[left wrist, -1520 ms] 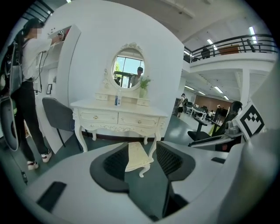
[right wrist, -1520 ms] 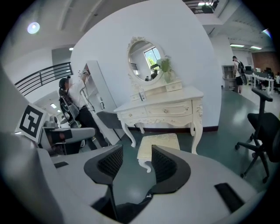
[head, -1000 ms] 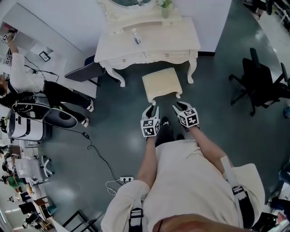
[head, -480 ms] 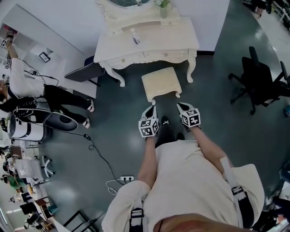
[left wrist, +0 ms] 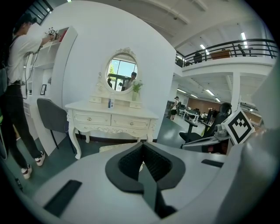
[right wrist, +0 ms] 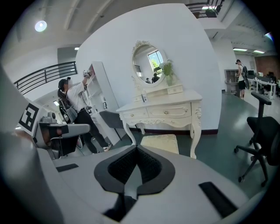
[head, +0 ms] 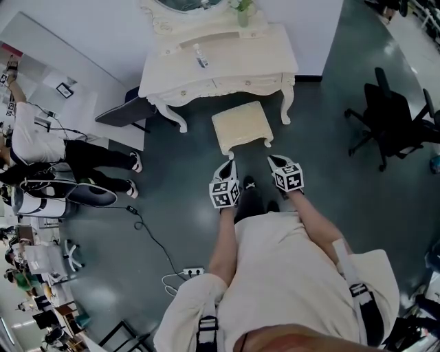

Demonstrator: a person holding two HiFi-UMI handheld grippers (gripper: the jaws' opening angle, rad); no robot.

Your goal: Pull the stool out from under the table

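Stool of cream padded fabric (head: 240,127), upper centre, just below white carved table (head: 240,58).
Left gripper (head: 227,167), right gripper (head: 274,162): jaws closed, empty.

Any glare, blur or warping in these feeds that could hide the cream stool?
Head view: sharp, evenly lit, edges bowed; cream cushioned stool clear. Left gripper view: heavy fisheye, dark corners, stool only a sliver. Right gripper view: same warp, stool sharp by the white dressing table; ceiling lamp glares upper left.

Mirror (head: 189,3) cut by top edge, stool (left wrist: 114,148) mostly hidden behind left gripper (left wrist: 142,146)
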